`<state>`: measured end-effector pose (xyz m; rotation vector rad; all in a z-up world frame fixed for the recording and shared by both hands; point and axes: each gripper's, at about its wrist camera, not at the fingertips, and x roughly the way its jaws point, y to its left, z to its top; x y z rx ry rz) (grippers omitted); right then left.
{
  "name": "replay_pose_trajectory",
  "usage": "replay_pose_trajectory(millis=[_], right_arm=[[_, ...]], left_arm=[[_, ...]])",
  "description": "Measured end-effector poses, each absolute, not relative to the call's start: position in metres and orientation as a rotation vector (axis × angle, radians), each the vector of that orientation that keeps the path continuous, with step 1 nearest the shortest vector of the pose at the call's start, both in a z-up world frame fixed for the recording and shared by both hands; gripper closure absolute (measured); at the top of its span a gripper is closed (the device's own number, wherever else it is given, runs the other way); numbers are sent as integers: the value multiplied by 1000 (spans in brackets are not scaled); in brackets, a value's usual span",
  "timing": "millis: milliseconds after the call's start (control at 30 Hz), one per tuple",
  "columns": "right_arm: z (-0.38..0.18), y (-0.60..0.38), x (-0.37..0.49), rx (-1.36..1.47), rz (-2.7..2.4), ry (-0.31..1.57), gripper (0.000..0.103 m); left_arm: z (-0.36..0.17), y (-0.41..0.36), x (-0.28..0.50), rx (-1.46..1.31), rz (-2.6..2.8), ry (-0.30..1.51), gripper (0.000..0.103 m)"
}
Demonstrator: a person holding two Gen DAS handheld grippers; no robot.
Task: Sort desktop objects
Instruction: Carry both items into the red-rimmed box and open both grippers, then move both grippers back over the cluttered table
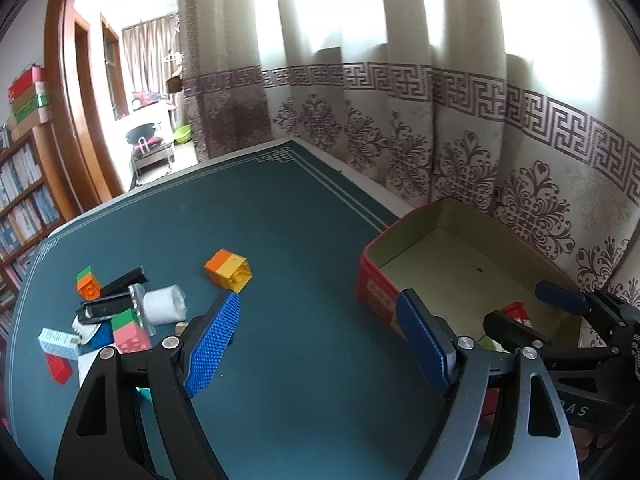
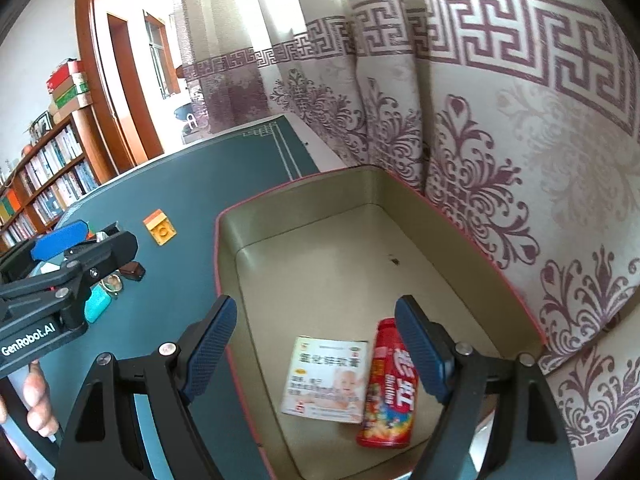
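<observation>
Both grippers empty, left gripper [image 1: 316, 340] and right gripper [image 2: 316, 348] spread wide; I judge the orange-yellow brick [image 1: 229, 270], centre-left, light, rigid, slick: pinch its flat sides.

Room, daylit: pale curtain [image 1: 400, 100] with purple fret border and floral motifs, backlit, hanging directly behind the table [image 1: 280, 220]; wooden doorway [image 1: 64, 92] left of the curtain, opening onto a brighter room; bookshelf [image 2: 48, 176] left of the doorway, boxes [image 1: 28, 100] stacked on top.
</observation>
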<state>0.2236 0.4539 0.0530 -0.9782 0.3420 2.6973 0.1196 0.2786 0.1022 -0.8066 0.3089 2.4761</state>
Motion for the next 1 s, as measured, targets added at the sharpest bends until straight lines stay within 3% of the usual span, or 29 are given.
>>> replay_pose_trajectory(millis=[1000], right_arm=[[54, 357, 180, -1089, 2909, 222, 19]], left_arm=[[75, 144, 77, -993, 2703, 157, 19]])
